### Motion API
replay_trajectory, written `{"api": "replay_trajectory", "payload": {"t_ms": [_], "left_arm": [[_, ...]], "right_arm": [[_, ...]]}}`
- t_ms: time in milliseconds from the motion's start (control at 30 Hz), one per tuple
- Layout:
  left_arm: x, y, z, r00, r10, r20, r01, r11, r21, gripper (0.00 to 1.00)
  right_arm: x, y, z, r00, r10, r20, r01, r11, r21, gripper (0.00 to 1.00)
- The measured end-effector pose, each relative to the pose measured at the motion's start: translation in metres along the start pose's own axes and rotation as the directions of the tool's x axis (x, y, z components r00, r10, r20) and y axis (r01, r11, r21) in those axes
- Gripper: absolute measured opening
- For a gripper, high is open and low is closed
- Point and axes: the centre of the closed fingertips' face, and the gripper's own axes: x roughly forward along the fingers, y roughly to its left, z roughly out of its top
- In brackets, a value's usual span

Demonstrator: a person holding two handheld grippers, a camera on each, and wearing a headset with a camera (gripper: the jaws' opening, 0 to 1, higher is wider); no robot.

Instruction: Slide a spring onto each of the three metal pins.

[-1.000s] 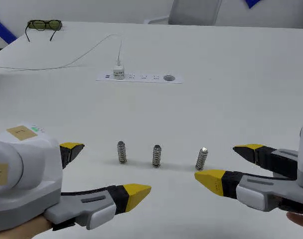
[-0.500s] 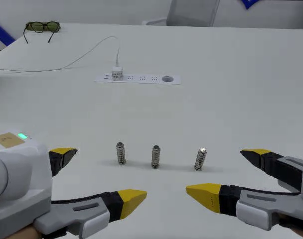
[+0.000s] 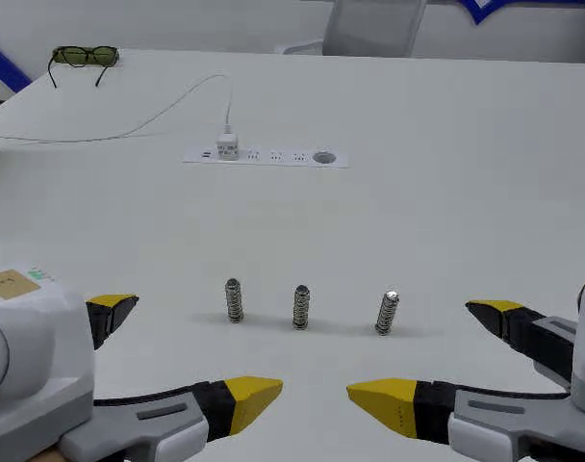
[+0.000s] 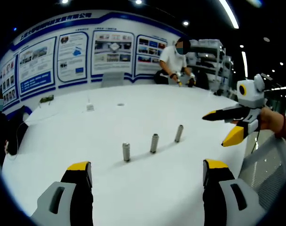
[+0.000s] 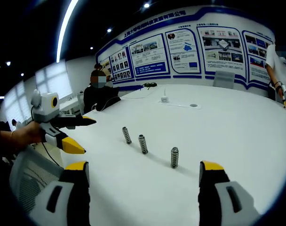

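The left gripper and right gripper are hovering released, empty, near three silver metal pins standing on the white table, each carrying a coiled steel spring; checking seating calls for avoiding contact

The left gripper has a big round white plastic shell. On top of that shell sits a small tan paper sticker, with a tiny green light next to it. Two jaws come out of the shell. Each one is grey first, then black, and ends in a pointy yellow tip. The grey part has a dark slot in it. Across from the shell, the right gripper has the same colours: white, grey, black and yellow. In the left gripper view, the right hand wears a thin dark band at the wrist.
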Motion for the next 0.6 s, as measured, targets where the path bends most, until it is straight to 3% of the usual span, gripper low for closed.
{"api": "replay_trajectory", "payload": {"t_ms": [600], "left_arm": [[-0.0011,-0.0004,-0.0016,1.0000,-0.001,-0.003,0.001,1.000,0.006,1.00]], "right_arm": [[0.0022,0.0029,0.0005,1.0000,0.005,0.006,-0.005,1.000,-0.007,0.99]]}}
